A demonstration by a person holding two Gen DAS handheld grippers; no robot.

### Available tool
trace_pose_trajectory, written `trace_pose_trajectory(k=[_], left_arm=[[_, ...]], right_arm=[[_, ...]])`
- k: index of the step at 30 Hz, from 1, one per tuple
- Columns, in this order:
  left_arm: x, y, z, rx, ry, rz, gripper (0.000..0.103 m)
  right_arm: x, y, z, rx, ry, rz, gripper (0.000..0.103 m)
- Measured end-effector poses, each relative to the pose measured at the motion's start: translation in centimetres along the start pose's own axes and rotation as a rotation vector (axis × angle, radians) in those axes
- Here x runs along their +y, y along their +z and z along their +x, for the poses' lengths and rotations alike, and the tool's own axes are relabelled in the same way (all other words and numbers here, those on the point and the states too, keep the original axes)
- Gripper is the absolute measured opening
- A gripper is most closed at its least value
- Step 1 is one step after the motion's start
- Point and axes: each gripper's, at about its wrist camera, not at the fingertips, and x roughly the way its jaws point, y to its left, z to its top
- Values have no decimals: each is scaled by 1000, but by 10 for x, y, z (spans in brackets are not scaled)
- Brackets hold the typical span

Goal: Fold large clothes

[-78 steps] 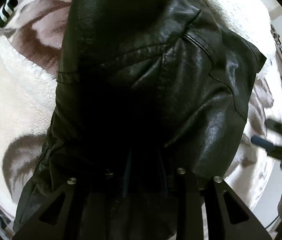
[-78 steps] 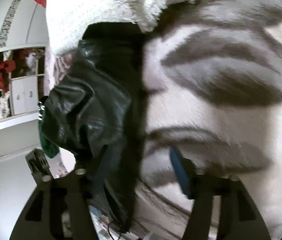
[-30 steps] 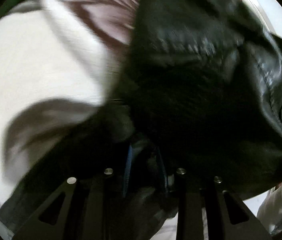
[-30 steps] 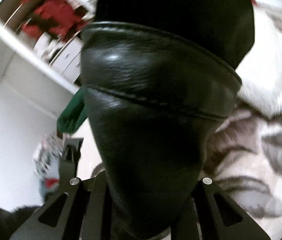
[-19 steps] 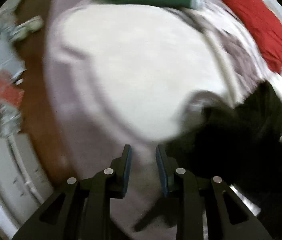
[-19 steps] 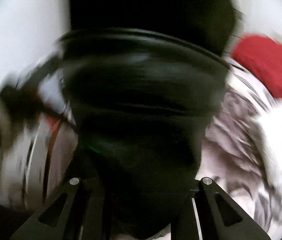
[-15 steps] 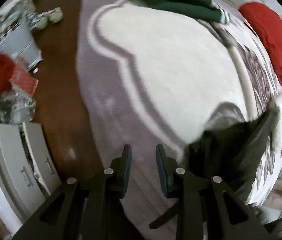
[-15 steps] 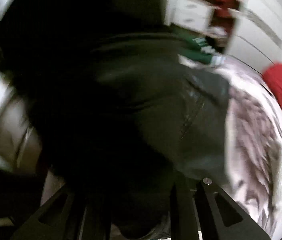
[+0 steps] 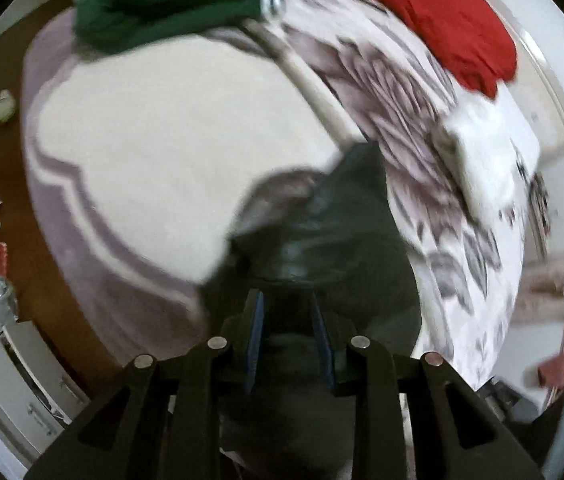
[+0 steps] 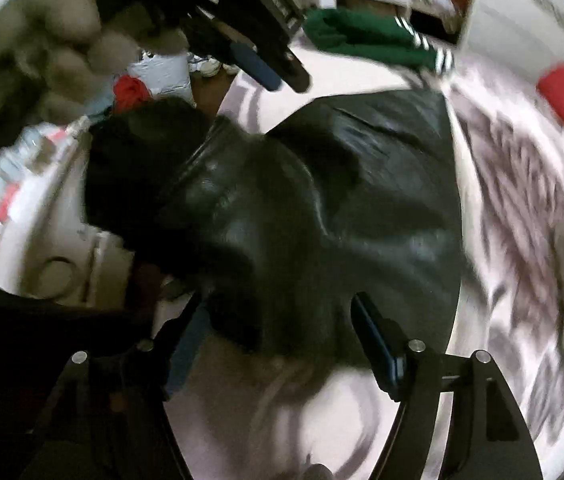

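Note:
A black leather jacket (image 10: 321,208) lies spread on the patterned blanket (image 10: 521,184) of the bed. My right gripper (image 10: 282,320) is open, its fingers apart on either side of the jacket's near edge, not gripping it. My left gripper (image 9: 286,320) has its blue pads a small gap apart, above the jacket (image 9: 321,248), with nothing clearly pinched between them. The left gripper also shows in the right wrist view (image 10: 266,64), held up at the far side of the jacket. Both views are blurred.
A folded green garment with white stripes (image 9: 162,4) lies at the bed's far edge. A red garment (image 9: 441,20) and a white fluffy one (image 9: 489,148) lie on the right. White drawers (image 9: 22,392) and clutter on the brown floor stand left of the bed.
Both grippers let go of the jacket. It was hanging from them and now lies spread on the bed. The right jaws have opened wide and the left gripper has pulled back.

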Motion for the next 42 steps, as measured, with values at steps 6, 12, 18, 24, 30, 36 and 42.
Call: trace_pose_trajectory(k=[6,12,18,24,30,36,42], left_arm=[[24,-54,89,181,141,92,24],[40,-57,83,138,61,35,24],[60,-47,54,85,31,-68,24],[92,-46,26,16,111,-157,24],[114,-41,12,-42,192,-191,24],[104,-33,3,-65,223,-143,24],[80,-40,4,-40,196,-67,24]], right_arm=[[-118,-1,-20,60,128,440,76],[-244,13,63,115,396,701,80],[-255,48,149,322,644,581,103],[-246,44,149,327,593,501,101],[-228,12,104,182,335,716,53],[-227,-90,39,-125,194,1287,21],[-200,-203,10,-164,254,1617,2]])
